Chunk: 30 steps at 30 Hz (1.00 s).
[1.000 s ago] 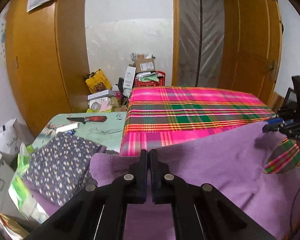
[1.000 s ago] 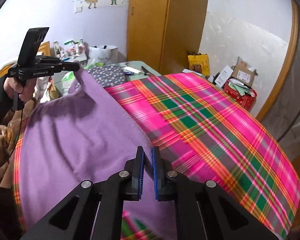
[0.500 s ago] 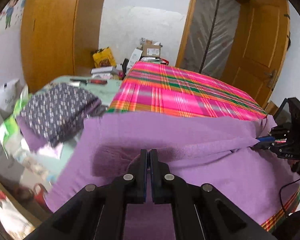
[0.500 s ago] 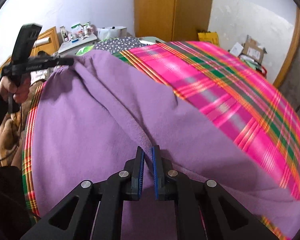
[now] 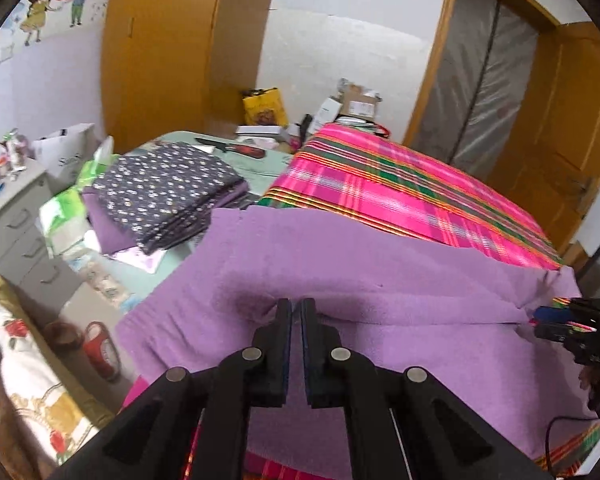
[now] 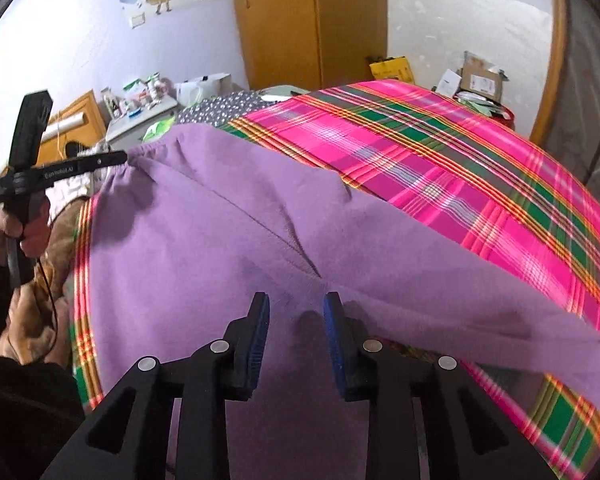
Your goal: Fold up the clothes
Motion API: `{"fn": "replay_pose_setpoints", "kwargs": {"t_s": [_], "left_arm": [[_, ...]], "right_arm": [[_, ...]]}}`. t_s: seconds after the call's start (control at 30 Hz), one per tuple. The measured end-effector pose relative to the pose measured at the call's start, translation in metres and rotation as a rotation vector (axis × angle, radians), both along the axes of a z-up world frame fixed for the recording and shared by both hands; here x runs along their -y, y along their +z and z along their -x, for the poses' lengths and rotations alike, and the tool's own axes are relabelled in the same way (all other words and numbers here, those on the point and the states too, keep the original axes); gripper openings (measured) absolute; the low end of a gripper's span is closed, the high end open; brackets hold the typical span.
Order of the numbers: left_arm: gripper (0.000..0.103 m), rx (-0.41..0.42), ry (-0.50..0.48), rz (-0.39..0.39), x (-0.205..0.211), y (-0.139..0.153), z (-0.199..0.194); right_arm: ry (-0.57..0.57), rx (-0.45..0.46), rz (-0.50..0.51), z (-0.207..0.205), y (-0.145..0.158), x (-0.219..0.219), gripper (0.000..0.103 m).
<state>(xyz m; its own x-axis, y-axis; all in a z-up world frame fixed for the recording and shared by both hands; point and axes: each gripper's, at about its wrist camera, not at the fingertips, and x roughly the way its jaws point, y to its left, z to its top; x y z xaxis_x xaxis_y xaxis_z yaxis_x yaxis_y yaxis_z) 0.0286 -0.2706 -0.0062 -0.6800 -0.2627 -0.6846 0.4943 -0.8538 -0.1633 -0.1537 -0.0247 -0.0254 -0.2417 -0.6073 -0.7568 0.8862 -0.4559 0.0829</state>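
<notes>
the purple garment lies spread over the plaid-covered bed, its doubled edge running between the two grippers, likely so the fold lands straight; the left gripper is pressed together, pinching that purple edge just ahead of its fingertips; the right gripper is spread, its blue pads apart above the cloth, gripping nothing, which suits letting its corner down; ahead and to the left of the left gripper, a folded dotted garment sits stacked on a desk; containers: a cardboard box far ahead, contents too small to tell.
</notes>
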Motion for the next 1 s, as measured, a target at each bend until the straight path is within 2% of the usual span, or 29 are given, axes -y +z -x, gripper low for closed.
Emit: {"fn": "replay_pose_setpoints", "kwargs": {"t_s": [0.17, 0.47, 0.77, 1.0], "left_arm": [[0.005, 0.022, 0.014, 0.009, -0.007, 0.003, 0.004], [0.005, 0.041, 0.023, 0.034, -0.018, 0.008, 0.006], [0.005, 0.096, 0.05, 0.158, -0.029, 0.016, 0.01], [0.005, 0.119, 0.013, 0.252, -0.045, 0.026, 0.017]], "right_arm": [[-0.033, 0.046, 0.028, -0.006, 0.003, -0.009, 0.029], [-0.043, 0.072, 0.031, -0.016, 0.004, -0.011, 0.029], [-0.093, 0.112, 0.052, -0.012, 0.002, -0.015, 0.029], [-0.103, 0.113, 0.054, -0.013, 0.003, -0.014, 0.029]]}}
